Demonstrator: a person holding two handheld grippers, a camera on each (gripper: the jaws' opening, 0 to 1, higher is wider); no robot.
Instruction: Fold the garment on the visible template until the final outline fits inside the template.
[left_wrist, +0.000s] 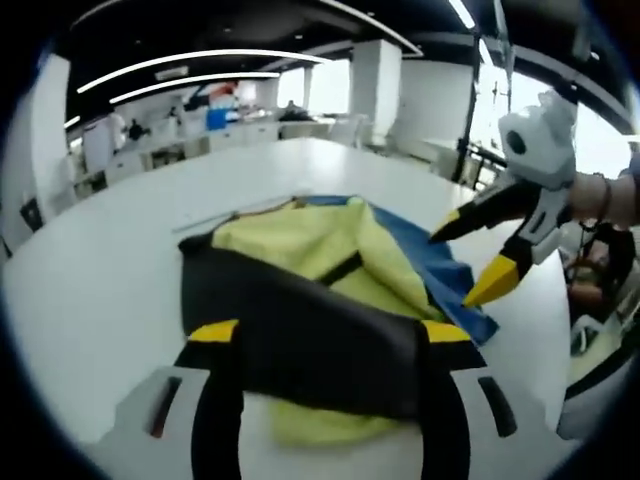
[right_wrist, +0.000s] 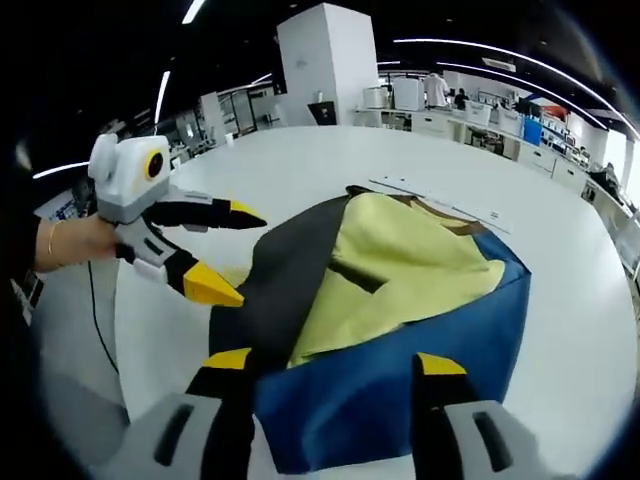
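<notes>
In the left gripper view, the garment (left_wrist: 330, 300), with yellow, black and blue panels, lies bunched on the white table (left_wrist: 120, 250); the left gripper (left_wrist: 330, 335) stands with its jaws apart over the near black panel, and the right gripper (left_wrist: 480, 255) hangs at the blue edge with its jaws spread and nothing between them. In the right gripper view, the right gripper (right_wrist: 335, 365) has its jaws apart above the blue panel of the garment (right_wrist: 400, 290), the left gripper (right_wrist: 235, 250), held by a hand (right_wrist: 75, 243), hovers with jaws parted beside the black panel, and a thin white strip (right_wrist: 440, 203) lies on the table (right_wrist: 580, 320) along the garment's far edge.
</notes>
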